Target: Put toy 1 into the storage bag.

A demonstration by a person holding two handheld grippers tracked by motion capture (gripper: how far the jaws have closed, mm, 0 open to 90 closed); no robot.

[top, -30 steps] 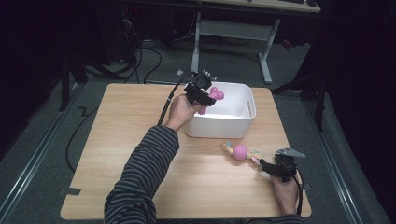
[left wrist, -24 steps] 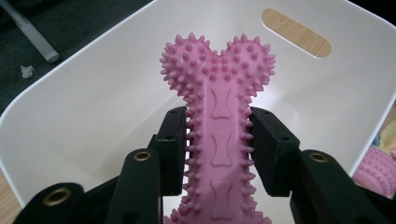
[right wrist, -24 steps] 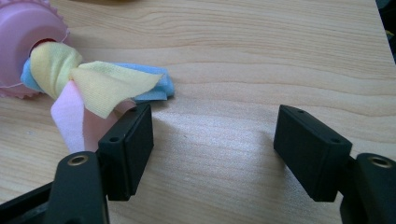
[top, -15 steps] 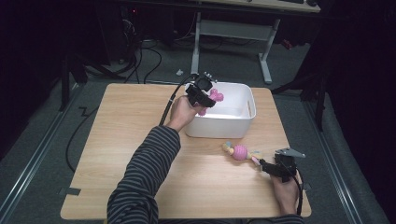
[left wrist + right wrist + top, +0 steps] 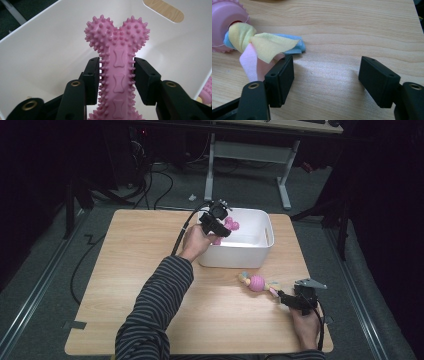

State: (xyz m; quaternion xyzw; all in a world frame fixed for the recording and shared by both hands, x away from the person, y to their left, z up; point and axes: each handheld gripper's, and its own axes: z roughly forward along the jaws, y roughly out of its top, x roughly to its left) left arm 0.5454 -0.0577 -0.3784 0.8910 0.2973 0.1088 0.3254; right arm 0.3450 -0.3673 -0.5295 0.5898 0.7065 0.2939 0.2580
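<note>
A pink spiky bone toy (image 5: 117, 50) hangs over the inside of a white bin (image 5: 265, 227), with my left gripper (image 5: 219, 221) shut on its shaft. In the left gripper view both pads (image 5: 146, 82) press on the bone's nubs, and the bin's wall (image 5: 50, 50) lies behind. My right gripper (image 5: 282, 296) rests low on the wooden table (image 5: 140, 270), open with bare wood between its jaws. A pink ball toy (image 5: 256, 283) with yellow, blue and pink cloth strips (image 5: 264, 45) lies just left of the right gripper's left pad (image 5: 280, 80), which touches the strips.
The bin stands at the table's far middle, with a handle slot (image 5: 163, 10) in its wall. A bit of another pink thing (image 5: 206, 88) lies low in the bin. Cables (image 5: 182, 232) trail from the left gripper. A desk frame (image 5: 250, 155) stands beyond the table.
</note>
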